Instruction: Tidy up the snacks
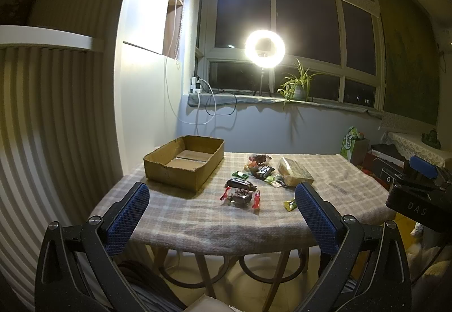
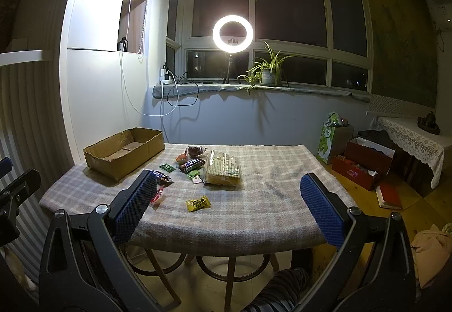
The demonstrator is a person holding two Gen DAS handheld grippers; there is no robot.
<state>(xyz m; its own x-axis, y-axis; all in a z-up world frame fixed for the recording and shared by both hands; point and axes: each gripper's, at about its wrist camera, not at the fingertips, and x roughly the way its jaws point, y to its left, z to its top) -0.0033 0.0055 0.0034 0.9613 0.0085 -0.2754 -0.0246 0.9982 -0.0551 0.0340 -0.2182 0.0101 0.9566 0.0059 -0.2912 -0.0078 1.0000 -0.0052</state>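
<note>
Both your claws, left claw (image 1: 221, 211) and right claw (image 2: 228, 204), gape empty at the bench's near edge; yellow candy (image 2: 198, 204) lies ahead of the right, nearer it; cardboard box (image 2: 124, 152) sits far-left.

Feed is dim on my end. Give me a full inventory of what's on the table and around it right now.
cardboard box: one, brown, open, empty, table's far left
wafer pack: one, tan in clear wrap, table middle
small wrapped snacks: a cluster, mixed colours, beside the wafer pack
yellow candy: one, alone, near edge
tablecloth: one, checked grey
ring light: one, lit, windowsill
potted plant: one, green, windowsill
left gripper: open, empty
right gripper: open, empty
</note>
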